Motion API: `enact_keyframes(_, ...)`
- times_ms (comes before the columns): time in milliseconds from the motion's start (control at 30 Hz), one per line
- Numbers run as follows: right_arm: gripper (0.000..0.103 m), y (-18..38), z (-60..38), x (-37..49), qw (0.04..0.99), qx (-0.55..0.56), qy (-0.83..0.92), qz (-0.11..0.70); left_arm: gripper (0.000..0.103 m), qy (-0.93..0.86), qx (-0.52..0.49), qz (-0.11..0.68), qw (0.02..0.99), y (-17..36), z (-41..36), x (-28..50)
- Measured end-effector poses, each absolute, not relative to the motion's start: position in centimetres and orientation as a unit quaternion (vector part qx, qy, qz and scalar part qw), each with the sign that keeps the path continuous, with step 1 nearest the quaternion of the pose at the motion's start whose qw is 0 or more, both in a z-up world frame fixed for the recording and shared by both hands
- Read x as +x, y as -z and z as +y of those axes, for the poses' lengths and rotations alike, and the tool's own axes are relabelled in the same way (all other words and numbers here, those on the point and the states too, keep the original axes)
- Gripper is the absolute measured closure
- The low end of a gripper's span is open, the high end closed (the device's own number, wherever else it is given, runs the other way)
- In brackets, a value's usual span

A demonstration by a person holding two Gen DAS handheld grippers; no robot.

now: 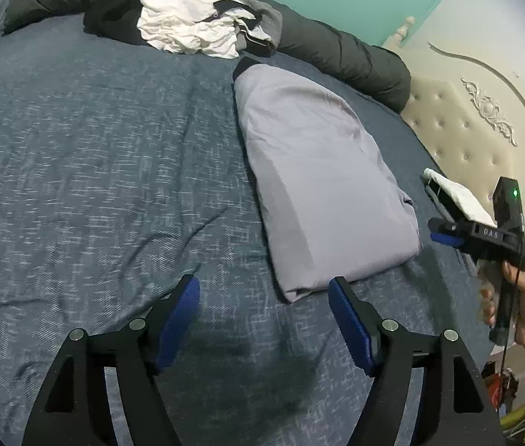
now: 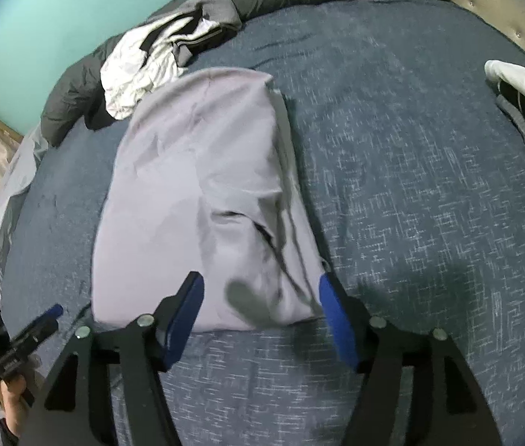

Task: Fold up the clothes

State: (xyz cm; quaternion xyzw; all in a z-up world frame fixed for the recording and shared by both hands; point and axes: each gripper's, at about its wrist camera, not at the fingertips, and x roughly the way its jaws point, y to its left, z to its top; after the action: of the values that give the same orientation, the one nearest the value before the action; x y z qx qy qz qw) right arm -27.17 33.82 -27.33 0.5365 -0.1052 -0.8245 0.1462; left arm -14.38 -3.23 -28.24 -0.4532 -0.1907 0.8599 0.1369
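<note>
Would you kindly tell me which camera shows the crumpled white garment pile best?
The left wrist view: the crumpled white garment pile lies unobstructed there. In the right wrist view the folded lilac cloth hides its near edge.

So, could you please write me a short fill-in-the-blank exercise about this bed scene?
1. The folded garment lying on the blue bedspread is light ____ in colour.
2. The right gripper has its jaws ____, with nothing pressed between them.
3. The crumpled white clothes rest against a rolled dark ____ along the wall.
4. The left gripper holds ____.

Missing words: grey; open; duvet; nothing
</note>
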Motion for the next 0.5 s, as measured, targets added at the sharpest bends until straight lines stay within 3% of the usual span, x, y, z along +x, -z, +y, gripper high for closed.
enact_keyframes(500,0.027,31.5,34.0,-30.3,0.181,0.571,0.790,-0.133,0.026,-0.828,-0.486,-0.234,0.155,31.6,-0.5,-19.8)
